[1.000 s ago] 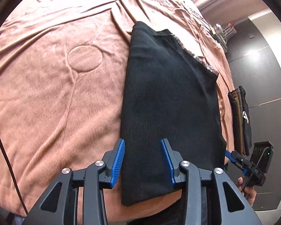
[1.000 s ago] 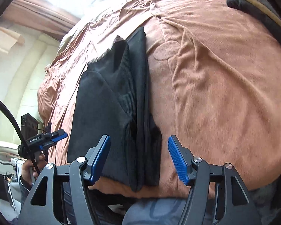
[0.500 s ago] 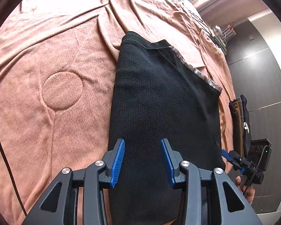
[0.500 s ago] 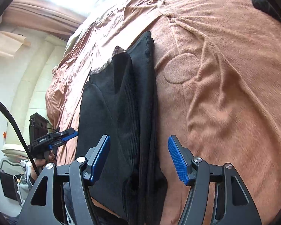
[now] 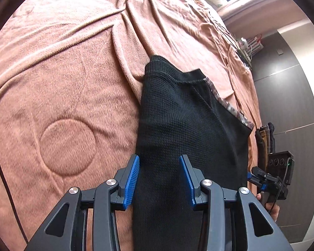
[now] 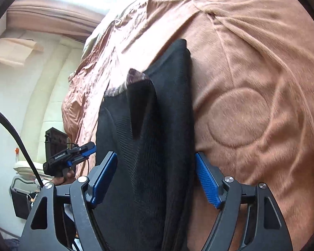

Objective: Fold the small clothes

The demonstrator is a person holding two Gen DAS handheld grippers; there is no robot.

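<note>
garment (image 5: 178,125) near end cut off below fingers (image 5: 131,179).

The left gripper (image 5: 159,179) points forward and downward, its two blue-padded fingers (image 5: 132,181) parted a moderate way with the pads pressing on nothing. The right gripper (image 6: 157,181) also tilts downward, less steeply, and its jaws are opening, set wider than the left pair; its pads (image 6: 207,183) clamp nothing. Seen from the left wrist camera, the person's right hand (image 5: 271,206) wraps the handle below its gripper. Seen from the right wrist camera, the left hand (image 6: 62,177) grips its handle likewise.
</note>
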